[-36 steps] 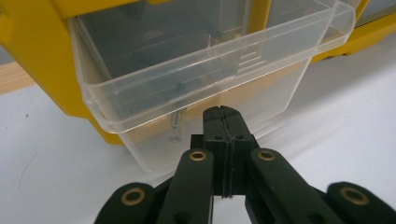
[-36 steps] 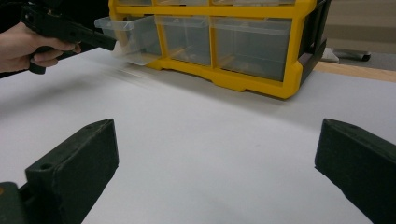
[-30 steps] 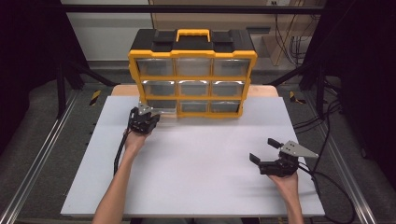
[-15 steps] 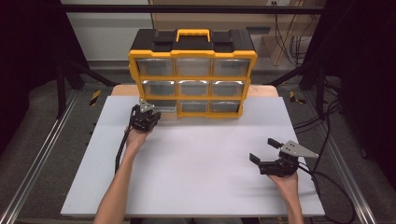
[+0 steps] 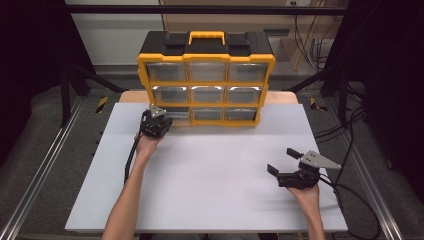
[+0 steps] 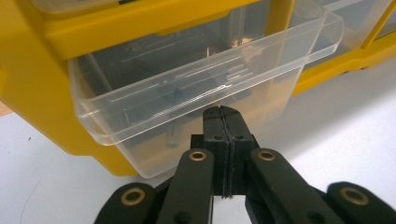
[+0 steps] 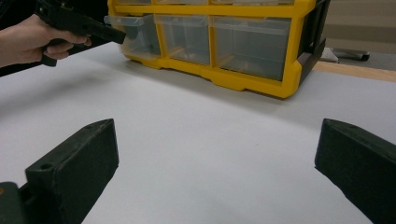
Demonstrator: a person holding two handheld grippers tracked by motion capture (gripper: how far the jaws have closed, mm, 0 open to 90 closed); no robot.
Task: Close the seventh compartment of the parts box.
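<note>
Left gripper (image 6: 223, 114): jaws pressed together, nothing seen between them; tips sit just under the curved front lip of the bottom-left drawer (image 6: 196, 88), touching or nearly so, can't tell which.
Left gripper, high view (image 5: 156, 122): at the lower left corner of the cabinet, held in the left hand (image 5: 148, 142), forearm coming up from the bottom edge.
Bottom-left drawer: clear plastic, pulled a little way out of its slot; contents too faint to make out.
Right gripper (image 5: 284, 164): jaws wide apart, holding nothing; low over the table, near the right edge, well apart from the cabinet. Held in the right hand (image 5: 305, 192).
Right gripper view: both jaws open at the frame's sides, bare table between them, cabinet front beyond.
Drawer cabinet (image 5: 206, 80): yellow frame, black top, yellow handle; three rows of three clear drawers; stands upright at the far middle of the table.
Table (image 5: 210, 175): white top, bare between the two grippers.
</note>
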